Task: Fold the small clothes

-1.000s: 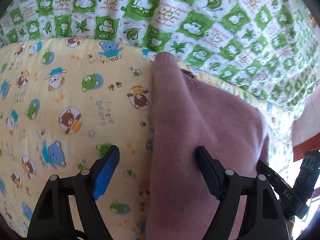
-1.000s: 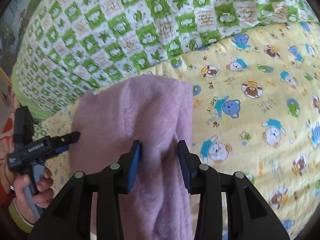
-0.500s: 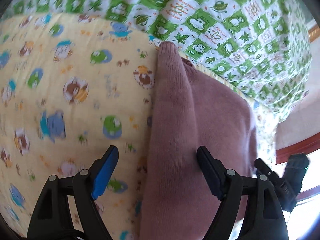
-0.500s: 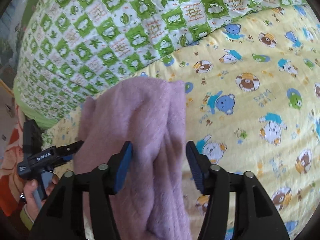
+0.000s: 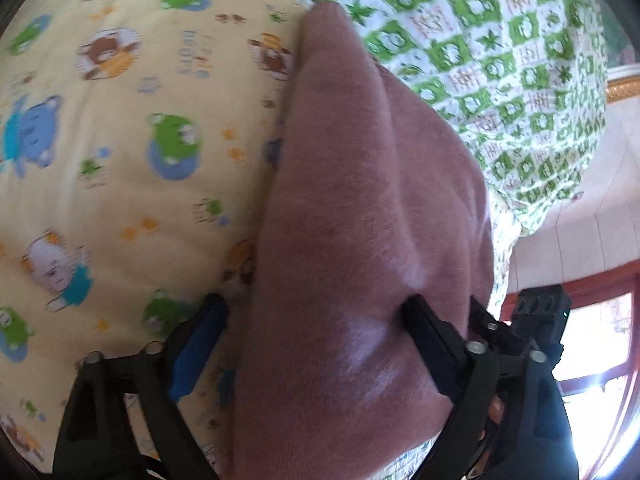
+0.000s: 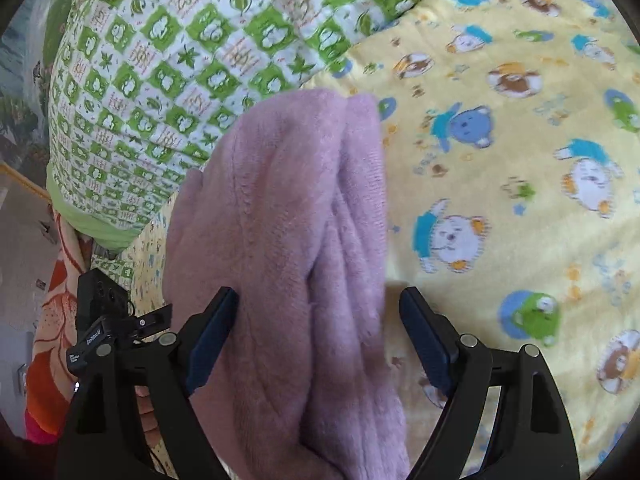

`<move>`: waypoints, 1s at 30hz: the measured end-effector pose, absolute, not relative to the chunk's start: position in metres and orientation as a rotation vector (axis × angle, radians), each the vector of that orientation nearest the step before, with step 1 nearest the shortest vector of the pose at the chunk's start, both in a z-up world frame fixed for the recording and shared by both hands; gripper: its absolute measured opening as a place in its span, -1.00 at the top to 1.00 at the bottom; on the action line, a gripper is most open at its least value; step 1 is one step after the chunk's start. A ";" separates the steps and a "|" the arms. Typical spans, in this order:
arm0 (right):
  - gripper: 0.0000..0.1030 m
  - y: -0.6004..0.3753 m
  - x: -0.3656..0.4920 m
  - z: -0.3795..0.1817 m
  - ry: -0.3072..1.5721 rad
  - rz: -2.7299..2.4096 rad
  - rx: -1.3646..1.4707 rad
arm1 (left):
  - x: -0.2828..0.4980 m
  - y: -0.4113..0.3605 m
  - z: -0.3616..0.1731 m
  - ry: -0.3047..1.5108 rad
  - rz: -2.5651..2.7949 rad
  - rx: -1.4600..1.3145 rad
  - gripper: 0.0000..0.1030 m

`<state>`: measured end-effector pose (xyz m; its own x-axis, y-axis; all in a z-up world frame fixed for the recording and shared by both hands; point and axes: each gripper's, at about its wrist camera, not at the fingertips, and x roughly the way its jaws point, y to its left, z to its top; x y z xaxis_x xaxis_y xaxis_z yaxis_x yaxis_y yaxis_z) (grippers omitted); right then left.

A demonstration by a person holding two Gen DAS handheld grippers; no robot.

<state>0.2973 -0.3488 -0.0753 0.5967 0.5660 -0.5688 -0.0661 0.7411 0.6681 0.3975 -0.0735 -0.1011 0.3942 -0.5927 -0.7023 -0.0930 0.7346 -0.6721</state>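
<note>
A folded pink fleece garment [image 5: 360, 208] lies on the yellow bear-print sheet [image 5: 120, 152]. My left gripper [image 5: 316, 332] is open, its jaws straddling the garment's near end; the right finger presses into the fabric. In the right wrist view the same garment [image 6: 288, 232] lies between the wide-open jaws of my right gripper [image 6: 316, 316], with no grip on it. The left gripper [image 6: 116, 320] shows at the lower left of the right wrist view. The right gripper [image 5: 540, 316] shows at the lower right of the left wrist view.
A green-and-white checked quilt [image 6: 192, 52] lies bunched behind the garment, also in the left wrist view [image 5: 500, 52]. An orange patterned cloth [image 6: 52, 320] hangs at the bed's edge. A tiled floor and red frame [image 5: 580, 264] lie beyond the bed.
My right gripper has opened from shut on the garment to wide open. Both grippers have moved closer over the garment. The left gripper stays open.
</note>
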 end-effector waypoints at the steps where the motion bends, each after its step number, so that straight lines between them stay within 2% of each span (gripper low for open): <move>1: -0.48 -0.345 0.301 -0.078 0.871 0.405 0.640 | 0.397 -0.069 -0.100 1.145 -0.363 -0.701 -0.36; 2: -0.26 -0.341 0.304 -0.080 0.880 0.409 0.635 | 0.399 -0.072 -0.099 1.137 -0.355 -0.685 -0.24; 3: -0.14 -0.339 0.306 -0.082 0.886 0.420 0.652 | 0.400 -0.075 -0.097 1.126 -0.359 -0.667 -0.09; 5: 0.12 -0.341 0.306 -0.083 0.893 0.421 0.692 | 0.395 -0.076 -0.089 1.099 -0.368 -0.646 0.09; 6: 0.16 -0.341 0.304 -0.082 0.889 0.421 0.703 | 0.392 -0.075 -0.086 1.087 -0.374 -0.648 0.19; 8: 0.27 -0.341 0.297 -0.075 0.872 0.426 0.711 | 0.385 -0.070 -0.078 1.062 -0.383 -0.674 0.25; 13: 0.32 -0.327 0.278 -0.044 0.812 0.476 0.709 | 0.354 -0.047 -0.045 0.986 -0.371 -0.690 0.30; 19: 0.32 -0.273 0.261 -0.004 0.754 0.601 0.675 | 0.301 0.017 -0.010 0.899 -0.300 -0.724 0.30; 24: 0.32 -0.212 0.261 0.006 0.759 0.717 0.648 | 0.258 0.076 0.006 0.847 -0.189 -0.719 0.30; 30: 0.32 -0.143 0.270 -0.011 0.825 0.822 0.646 | 0.219 0.135 -0.008 0.847 -0.077 -0.767 0.30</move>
<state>0.2696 -0.1429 -0.0111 0.4160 0.8292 -0.3733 -0.3707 0.5295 0.7630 0.2187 0.1352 -0.0081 0.6762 -0.3523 -0.6471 -0.2296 0.7338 -0.6394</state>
